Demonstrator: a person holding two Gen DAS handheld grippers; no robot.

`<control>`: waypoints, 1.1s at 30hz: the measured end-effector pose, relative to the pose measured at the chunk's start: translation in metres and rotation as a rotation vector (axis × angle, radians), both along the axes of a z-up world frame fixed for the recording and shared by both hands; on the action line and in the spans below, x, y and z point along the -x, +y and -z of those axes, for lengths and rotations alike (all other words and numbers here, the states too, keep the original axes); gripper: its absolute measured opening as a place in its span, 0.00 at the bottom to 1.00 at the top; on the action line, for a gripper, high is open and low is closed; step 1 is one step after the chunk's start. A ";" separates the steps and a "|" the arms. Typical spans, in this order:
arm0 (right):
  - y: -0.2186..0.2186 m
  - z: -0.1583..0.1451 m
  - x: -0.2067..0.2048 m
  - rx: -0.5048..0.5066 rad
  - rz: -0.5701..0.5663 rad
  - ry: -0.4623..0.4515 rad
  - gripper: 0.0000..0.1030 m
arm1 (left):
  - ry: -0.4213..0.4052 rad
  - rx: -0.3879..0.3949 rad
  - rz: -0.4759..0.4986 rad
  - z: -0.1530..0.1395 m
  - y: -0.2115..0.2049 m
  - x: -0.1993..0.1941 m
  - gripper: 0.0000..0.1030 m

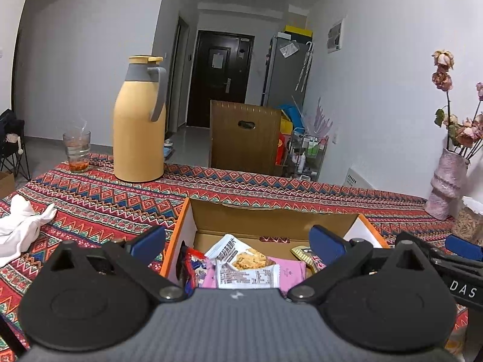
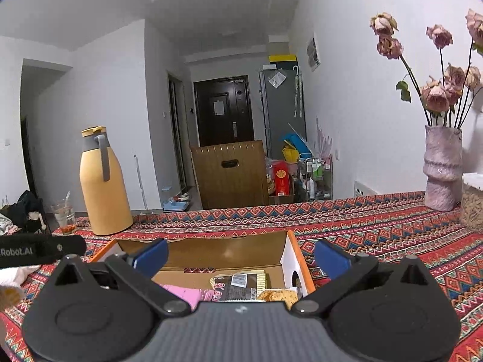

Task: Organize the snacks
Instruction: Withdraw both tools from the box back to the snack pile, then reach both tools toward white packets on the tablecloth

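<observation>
- Nearest the lens in each wrist view, a black two-finger gripper with blue pads is seen: the left gripper (image 1: 238, 239) and the right gripper (image 2: 240, 255) both stand with fingers spread wide and nothing held between them.
- Just beyond the fingers, the open orange-edged cardboard box (image 1: 273, 215) is found on the red patterned tablecloth (image 1: 99, 199); the snacks are already inside it.
- Among them a white cracker packet (image 1: 241, 261), a pink flat pouch (image 1: 291, 268) and a red wrapper (image 1: 193, 264) are made out in the left view; a dark brown barcode packet (image 2: 241, 285) is seen in the right view.
- No loose snack is seen on the cloth, so the step is judged to be a late one: either tidying inside the box or a last check.
- If so, the next move calls for a lowering of one gripper into the box without snagging its wall.
- Farther off, a tall yellow thermos jug (image 1: 139, 120) and a pink textured vase of dried roses (image 2: 442, 169) are noted.
- Hidden: the near part of the box and the cloth before it are covered by the gripper bodies; packet print cannot be read.
</observation>
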State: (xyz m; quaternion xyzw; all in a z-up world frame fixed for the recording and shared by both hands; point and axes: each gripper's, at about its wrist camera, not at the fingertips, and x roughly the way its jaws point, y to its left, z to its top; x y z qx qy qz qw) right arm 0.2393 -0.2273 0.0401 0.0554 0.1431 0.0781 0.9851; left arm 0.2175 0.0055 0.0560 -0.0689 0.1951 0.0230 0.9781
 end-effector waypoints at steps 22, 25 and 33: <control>-0.003 0.022 0.075 0.032 -0.044 0.116 1.00 | 0.084 -0.028 0.005 0.028 0.022 0.064 1.00; -0.004 0.032 0.080 0.036 -0.042 0.151 1.00 | 0.110 -0.028 0.013 0.037 0.023 0.068 1.00; -0.018 0.057 0.088 0.021 -0.007 0.251 1.00 | 0.192 -0.041 0.018 0.070 0.027 0.074 1.00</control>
